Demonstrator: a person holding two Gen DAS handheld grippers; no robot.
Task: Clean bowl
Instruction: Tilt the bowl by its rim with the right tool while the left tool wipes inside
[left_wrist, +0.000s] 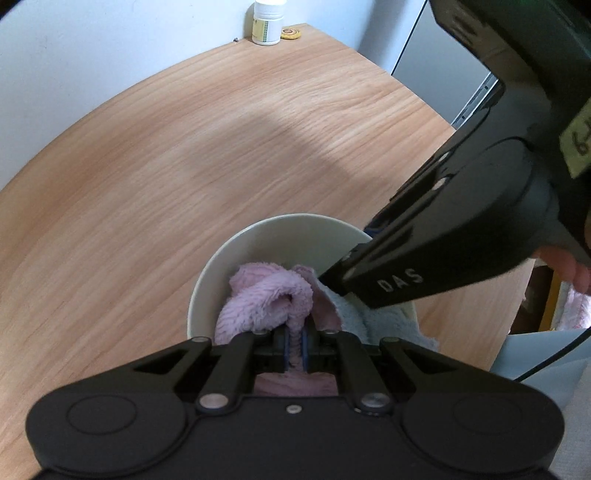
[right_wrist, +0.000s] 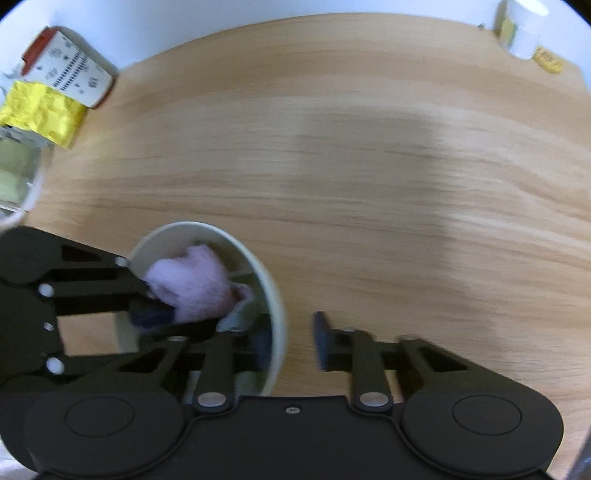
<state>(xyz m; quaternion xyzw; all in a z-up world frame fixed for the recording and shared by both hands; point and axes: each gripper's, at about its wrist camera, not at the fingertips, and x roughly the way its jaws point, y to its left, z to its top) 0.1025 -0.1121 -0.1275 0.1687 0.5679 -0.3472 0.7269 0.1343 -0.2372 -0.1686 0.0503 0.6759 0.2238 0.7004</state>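
Cloth: the left gripper (left_wrist: 294, 345) is clamped on the pink cloth (left_wrist: 264, 299) inside the bowl (left_wrist: 236, 242).
Right gripper (right_wrist: 291, 343): jaws apart, straddling the bowl's rim.
Progress: wiping seems midway; finishing remains.

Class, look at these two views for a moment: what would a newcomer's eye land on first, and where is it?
The fluffy pink cloth bunched inside the pale bowl on the wooden table catches the eye first, pinched in the left tool. Next, the right tool straddles the bowl's rim, one finger inside and one outside, with a gap showing.
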